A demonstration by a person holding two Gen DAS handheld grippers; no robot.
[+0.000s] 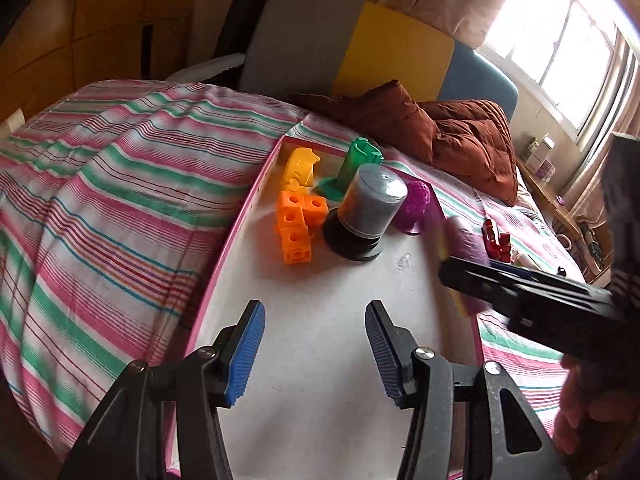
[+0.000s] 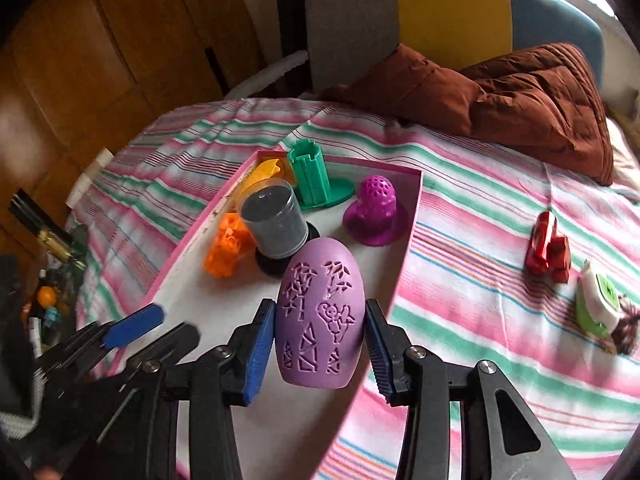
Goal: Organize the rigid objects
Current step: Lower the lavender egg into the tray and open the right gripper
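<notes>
Striped bedspread (image 2: 500, 280) bears pink tray (image 2: 412, 216); right tool (image 2: 320, 344) grips purple egg (image 2: 320, 320), left tool (image 1: 316, 344) released

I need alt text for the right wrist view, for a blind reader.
The right tongs grip a purple carved egg above a pink-rimmed white tray on a striped bedsheet. The tray holds orange blocks, a grey canister, a green stand and a purple dome.
</notes>
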